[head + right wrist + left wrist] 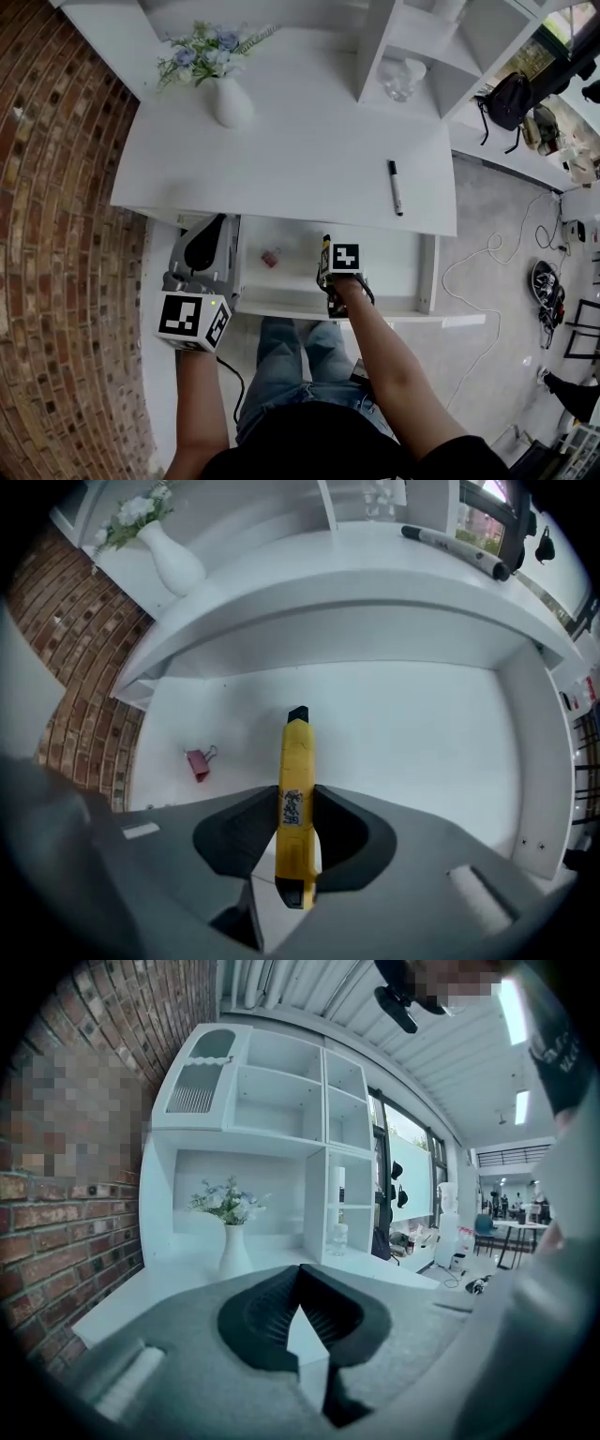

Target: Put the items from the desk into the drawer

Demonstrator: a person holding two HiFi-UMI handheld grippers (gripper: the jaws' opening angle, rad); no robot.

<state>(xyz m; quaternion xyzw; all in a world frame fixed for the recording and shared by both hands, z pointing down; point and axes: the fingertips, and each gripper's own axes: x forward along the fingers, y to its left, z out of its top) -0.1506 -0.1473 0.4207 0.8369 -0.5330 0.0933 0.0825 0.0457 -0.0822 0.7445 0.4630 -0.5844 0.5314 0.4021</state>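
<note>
Brick wall (56,234) runs down the left of the open white drawer (394,267), which is pulled out from under the white desk (309,159).

Just left of the drawer's left wall is the left gripper (217,225). It points roughly level across the desktop. In the left gripper view its (299,1266) dark ribbed pads meet at the tips, pressed together with nothing between them. Beyond them, behind the drawer on the desktop, stands a white vase (234,1251) of pale flowers.

Inside the drawer, toward its left rear, a small pink binder clip (270,257) lies alone on the white floor, well apart from both grippers.

Right of the clip, over the drawer's middle near its front edge, the right gripper (330,274) points steeply down into the drawer. Its jaws pinch a yellow utility knife (296,799) by the lower half of the body. A small printed label sits right where the pads press. The knife's black tip aims at the drawer floor (422,733). Whether the tip touches that floor cannot be told.

Further right, above the drawer's right half, a black-and-white marker (396,187) lies on the desktop near its front edge. It has not yet been put into the drawer.

Behind the drawer's right end a white shelf unit (422,47) stands on the desk, with a clear glass (403,80) in one compartment.
</note>
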